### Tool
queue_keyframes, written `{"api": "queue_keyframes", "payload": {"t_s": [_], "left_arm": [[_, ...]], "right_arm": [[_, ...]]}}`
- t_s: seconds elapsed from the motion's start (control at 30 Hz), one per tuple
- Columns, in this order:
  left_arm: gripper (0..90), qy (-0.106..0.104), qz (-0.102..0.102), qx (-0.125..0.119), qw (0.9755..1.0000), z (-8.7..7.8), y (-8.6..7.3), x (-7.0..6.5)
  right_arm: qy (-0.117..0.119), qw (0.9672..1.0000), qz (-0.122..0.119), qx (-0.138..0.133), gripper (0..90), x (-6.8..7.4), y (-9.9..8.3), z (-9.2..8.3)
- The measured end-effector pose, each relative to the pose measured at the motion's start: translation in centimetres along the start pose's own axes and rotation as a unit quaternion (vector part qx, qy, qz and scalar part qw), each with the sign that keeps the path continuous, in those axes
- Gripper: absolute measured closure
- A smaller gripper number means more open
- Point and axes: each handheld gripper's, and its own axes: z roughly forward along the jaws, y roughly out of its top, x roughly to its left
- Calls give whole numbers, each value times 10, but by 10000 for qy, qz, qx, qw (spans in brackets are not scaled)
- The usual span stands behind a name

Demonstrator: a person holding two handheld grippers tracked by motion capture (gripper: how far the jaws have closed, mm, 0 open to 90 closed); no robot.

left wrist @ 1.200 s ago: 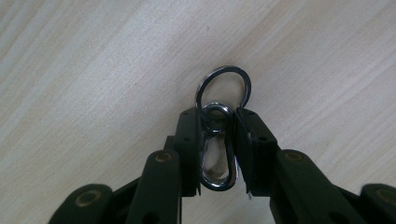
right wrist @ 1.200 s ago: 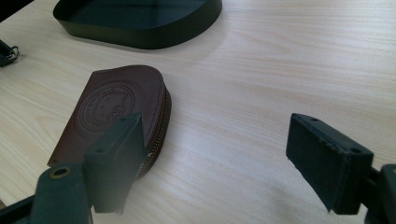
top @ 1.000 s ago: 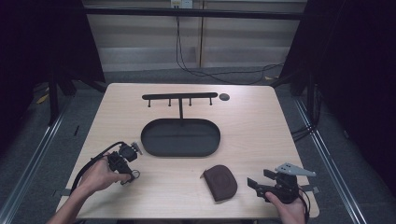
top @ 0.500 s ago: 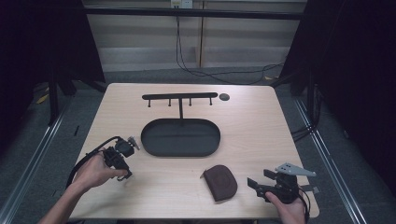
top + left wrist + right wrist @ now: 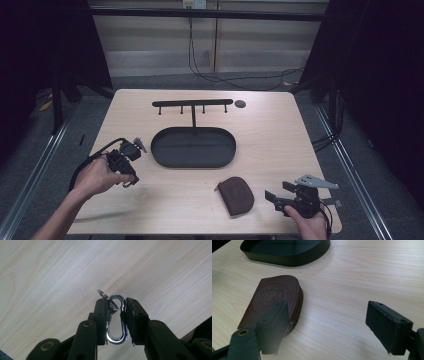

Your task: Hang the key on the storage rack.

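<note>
Left gripper (image 5: 116, 315) raised, clamping carabiner (image 5: 116, 320)

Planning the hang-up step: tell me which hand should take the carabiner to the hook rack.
Left. The left gripper is already shut on the carabiner, lifted off the table. The right gripper stands open by the brown pouch, holding nothing, no nearer the hook rack.

Bare worktop (image 5: 280, 145) is being left open along the right side and across the front between the two hands. The middle is being blocked by the dark oval tray (image 5: 193, 146) and by the hook rack (image 5: 192, 103) standing at its far rim. The brown pouch (image 5: 237, 194) is lying just beside the right tongs (image 5: 270, 196), well apart from the tray.
</note>
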Motion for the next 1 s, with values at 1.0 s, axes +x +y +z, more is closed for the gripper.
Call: {"api": "queue_keyframes", "payload": {"t_s": [1.0], "left_arm": [[716,208,-21,-249,9995,-62,34,-8]], "right_arm": [[41,10000,6,33,188,-1,0,1]]}}
